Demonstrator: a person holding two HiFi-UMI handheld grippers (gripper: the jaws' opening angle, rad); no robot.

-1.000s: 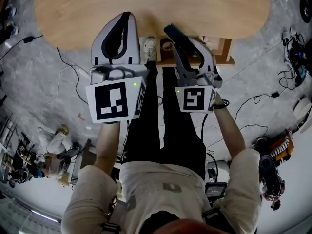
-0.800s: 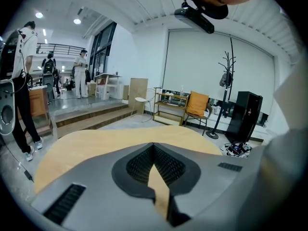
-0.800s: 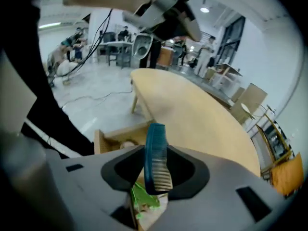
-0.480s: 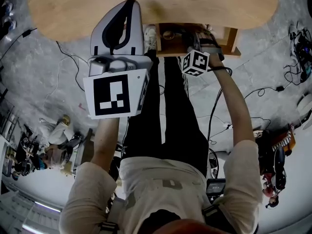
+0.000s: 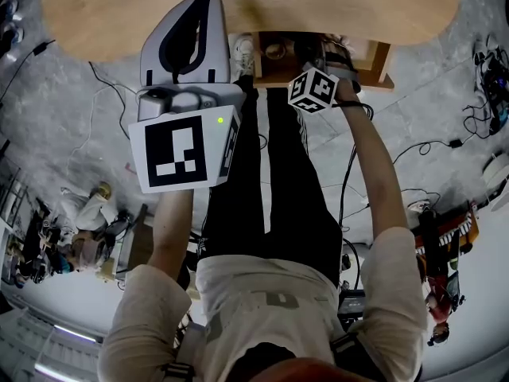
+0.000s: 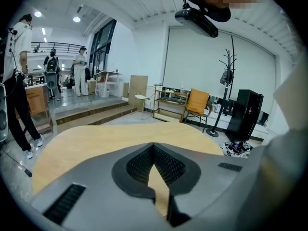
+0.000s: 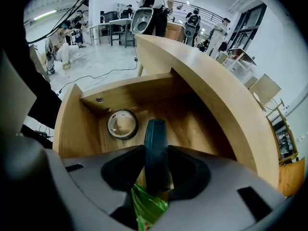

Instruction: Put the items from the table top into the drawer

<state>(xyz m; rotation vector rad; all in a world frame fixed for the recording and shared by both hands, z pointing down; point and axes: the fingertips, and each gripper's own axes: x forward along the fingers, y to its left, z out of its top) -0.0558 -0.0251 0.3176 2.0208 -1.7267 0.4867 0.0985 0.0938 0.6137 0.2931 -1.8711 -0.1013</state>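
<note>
Two grippers, only one of them busy. The right gripper [image 7: 156,152] points steeply down into the open drawer [image 7: 72,124]. Its jaws are clamped on a dark round disc [image 7: 155,129] that stands on edge between the pads, ribbed rim facing the camera. Further back between the same jaws, under the disc, there's something green and crinkly [image 7: 147,206], and I honestly can't tell what it is.

Just past the jaw tips and a little to their left, a roll of tape [image 7: 122,124] lies flat on the drawer floor, apart from the disc. No view shows whether the disc is touching the drawer bottom. The curved edge of the wooden table [image 7: 207,76] runs along the right side of the gripper, above the drawer.

The left gripper [image 6: 153,146] is held out over the table. Its jaws are closed tip to tip with nothing in them, just a wedge of tabletop showing through the gap behind the tips. In the head view it sits to the left of the drawer, well apart from the right gripper, pointing out across the table.
</note>
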